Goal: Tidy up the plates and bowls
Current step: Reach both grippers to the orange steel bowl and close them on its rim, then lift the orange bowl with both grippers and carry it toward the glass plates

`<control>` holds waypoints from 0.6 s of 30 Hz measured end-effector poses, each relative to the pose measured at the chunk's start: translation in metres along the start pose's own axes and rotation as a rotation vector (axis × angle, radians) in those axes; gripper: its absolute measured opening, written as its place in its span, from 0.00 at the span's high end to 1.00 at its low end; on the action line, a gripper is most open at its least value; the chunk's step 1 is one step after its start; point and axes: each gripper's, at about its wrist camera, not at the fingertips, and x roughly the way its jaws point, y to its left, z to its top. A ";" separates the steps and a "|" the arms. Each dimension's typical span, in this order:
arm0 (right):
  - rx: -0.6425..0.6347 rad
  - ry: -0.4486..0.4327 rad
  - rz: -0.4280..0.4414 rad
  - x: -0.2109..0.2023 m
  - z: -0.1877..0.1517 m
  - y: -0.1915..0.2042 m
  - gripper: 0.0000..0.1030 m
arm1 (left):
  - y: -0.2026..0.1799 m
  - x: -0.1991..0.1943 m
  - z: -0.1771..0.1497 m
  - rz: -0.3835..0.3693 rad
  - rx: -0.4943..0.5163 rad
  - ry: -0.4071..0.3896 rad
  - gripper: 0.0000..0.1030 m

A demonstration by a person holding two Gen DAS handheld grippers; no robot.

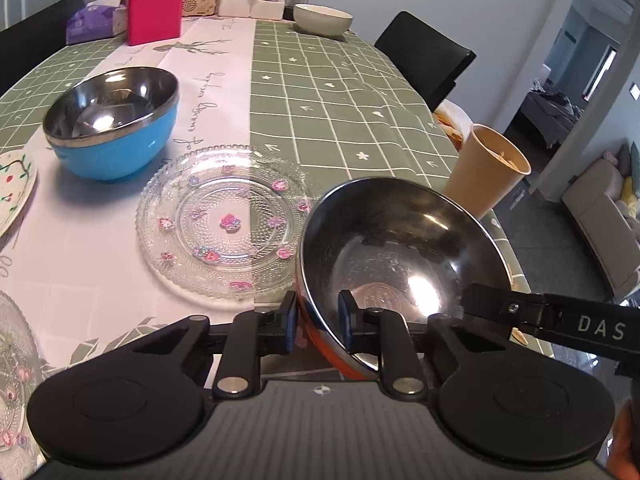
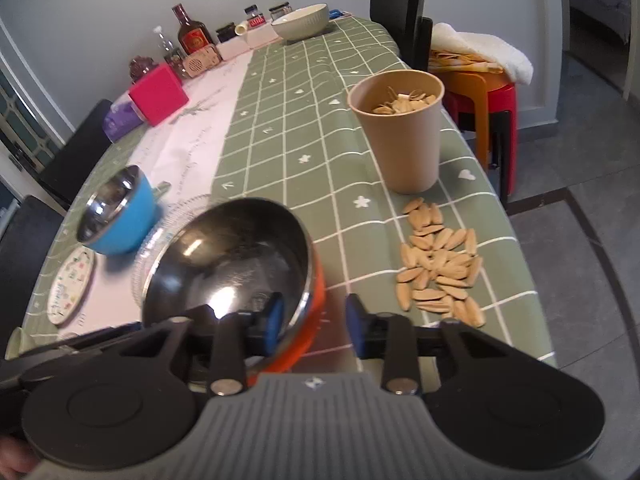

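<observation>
My left gripper point(image 1: 318, 316) is shut on the near rim of an orange steel-lined bowl point(image 1: 400, 252), held tilted above the table. My right gripper point(image 2: 316, 320) straddles the same bowl's rim point(image 2: 232, 256), one pad inside, the other pad apart from the outer wall, so it is open. A blue steel-lined bowl point(image 1: 116, 120) stands at the left; it also shows in the right wrist view point(image 2: 120, 212). A clear glass plate with pink flowers point(image 1: 224, 220) lies between the two bowls. A white patterned plate point(image 1: 12, 184) lies at the far left, also in the right wrist view point(image 2: 72, 280).
A paper cup of seeds point(image 2: 400, 128) stands near the right table edge, with loose seeds point(image 2: 440, 264) in front of it. A white bowl point(image 1: 323, 19), a pink box point(image 1: 154, 14), bottles and jars line the far end. Another glass plate point(image 1: 12, 372) lies at near left. Chairs surround the table.
</observation>
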 end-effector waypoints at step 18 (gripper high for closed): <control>-0.031 -0.013 0.072 -0.036 -0.005 0.034 0.86 | 0.015 -0.057 -0.005 0.087 -0.009 0.004 0.84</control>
